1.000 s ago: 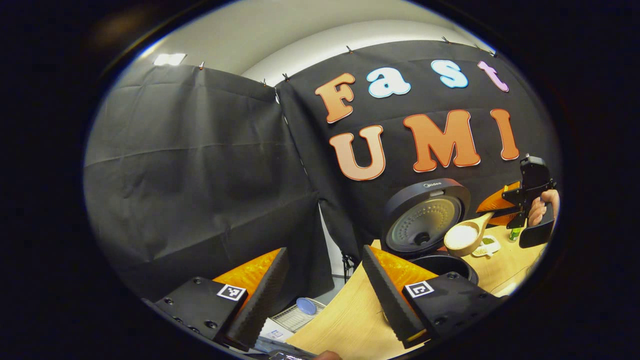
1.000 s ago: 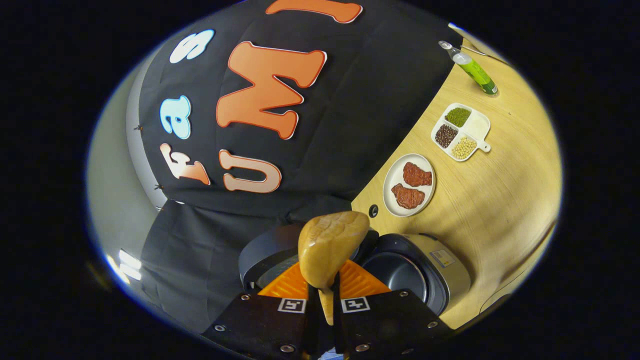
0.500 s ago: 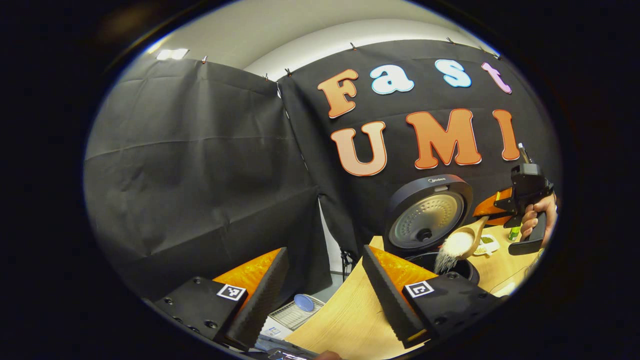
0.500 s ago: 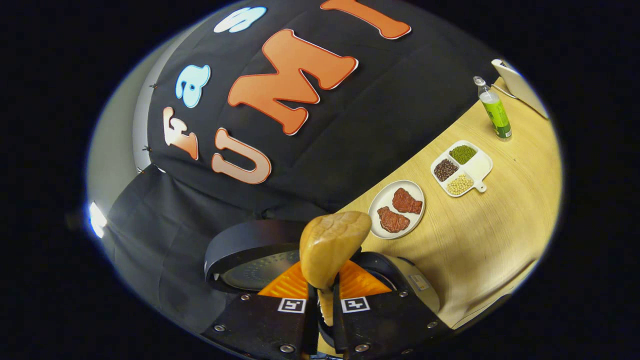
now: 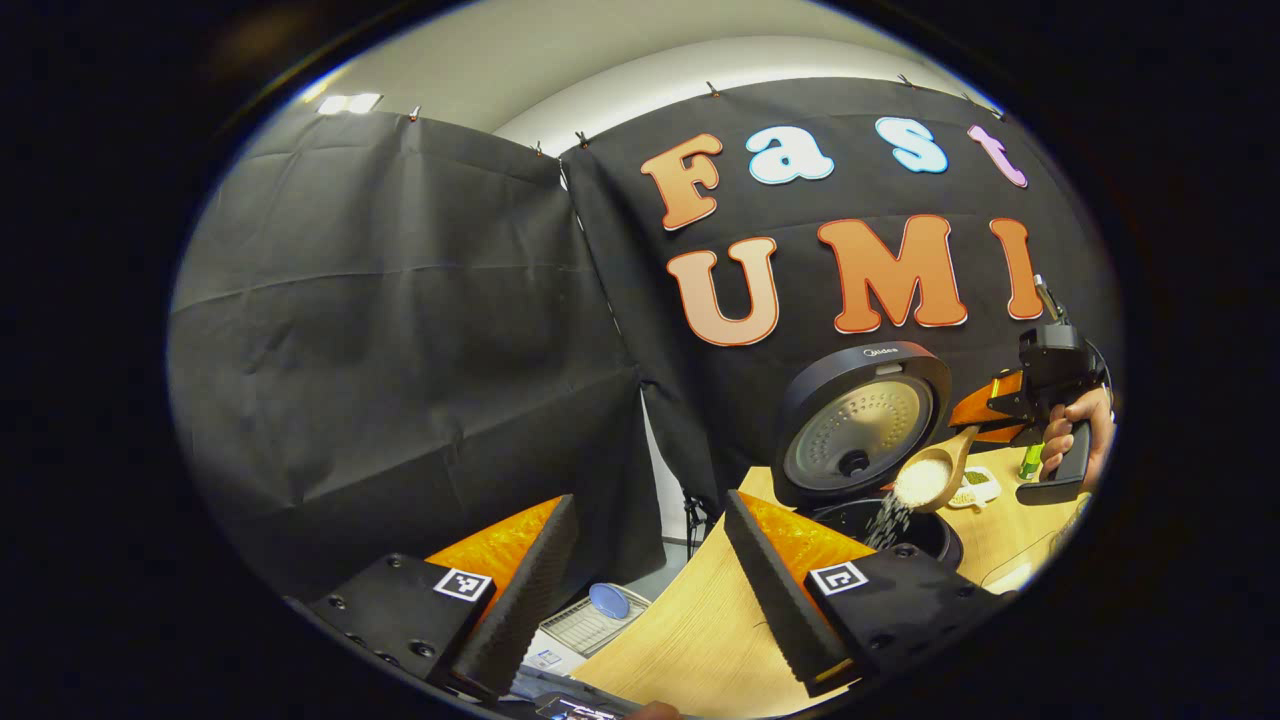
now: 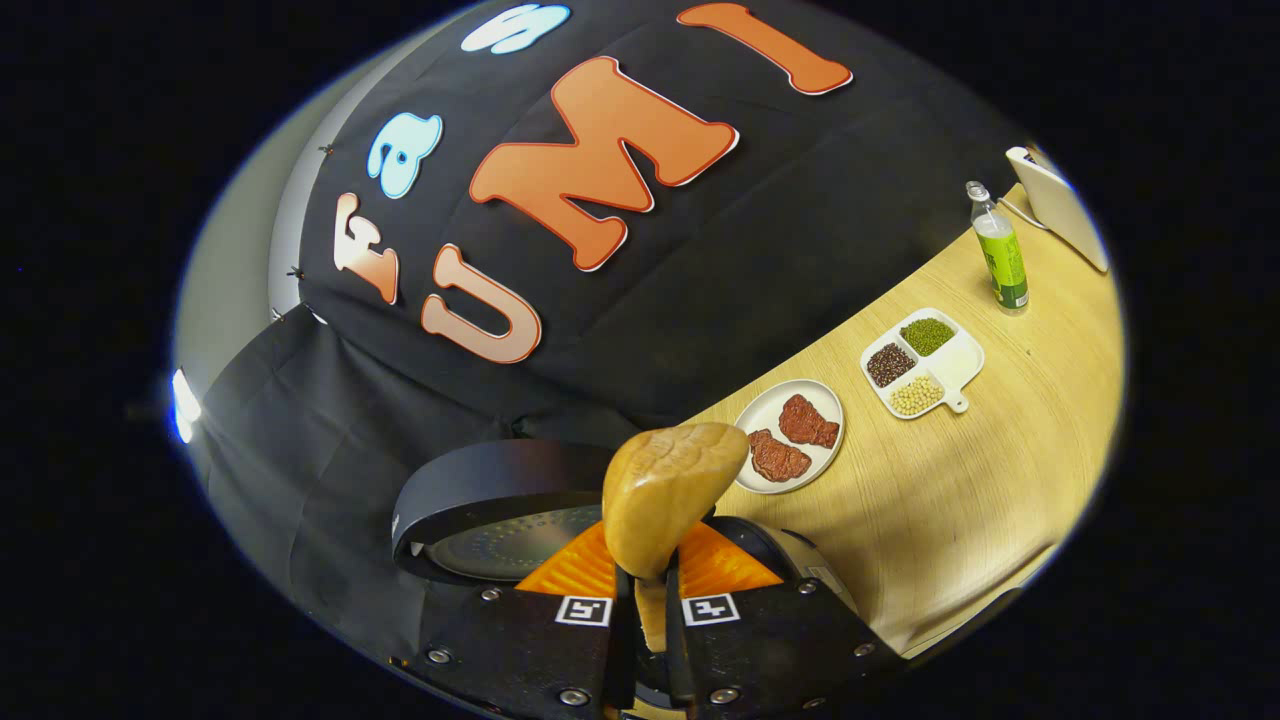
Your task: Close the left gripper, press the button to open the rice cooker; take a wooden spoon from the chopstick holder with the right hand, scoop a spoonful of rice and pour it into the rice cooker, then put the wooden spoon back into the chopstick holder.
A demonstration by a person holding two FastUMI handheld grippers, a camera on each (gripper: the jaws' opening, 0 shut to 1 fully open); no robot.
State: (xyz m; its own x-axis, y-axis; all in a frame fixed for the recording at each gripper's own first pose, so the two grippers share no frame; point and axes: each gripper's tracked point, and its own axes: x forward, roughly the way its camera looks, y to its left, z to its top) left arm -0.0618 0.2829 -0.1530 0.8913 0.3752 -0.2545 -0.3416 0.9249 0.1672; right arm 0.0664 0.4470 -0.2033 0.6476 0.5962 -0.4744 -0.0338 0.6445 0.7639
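The rice cooker [image 5: 885,525] stands open on the table, its round lid [image 5: 865,420] raised toward the booth wall. In the left gripper view the wooden spoon [image 5: 930,478] is tipped over the pot and white rice falls from its bowl into the pot. The right gripper [image 5: 990,412], held by a hand [image 5: 1065,440], is shut on the spoon's handle. In the right gripper view the back of the spoon's bowl [image 6: 665,495] rises between the fingers of the right gripper [image 6: 647,600], above the cooker's lid [image 6: 490,505]. My left gripper [image 5: 640,560] hangs open near the table's left end, holding nothing.
On the wooden table [image 6: 960,500] lie a white plate with two pieces of meat [image 6: 790,445], a divided dish of beans [image 6: 922,360], a green bottle [image 6: 1000,250] and a white device [image 6: 1058,205]. Below the table's end a rack with a blue disc [image 5: 600,615] lies on the floor.
The spoon went from level and full to tipped over the pot, and rice now streams out. The right gripper has rolled and dropped slightly toward the cooker. The left gripper has hardly moved.
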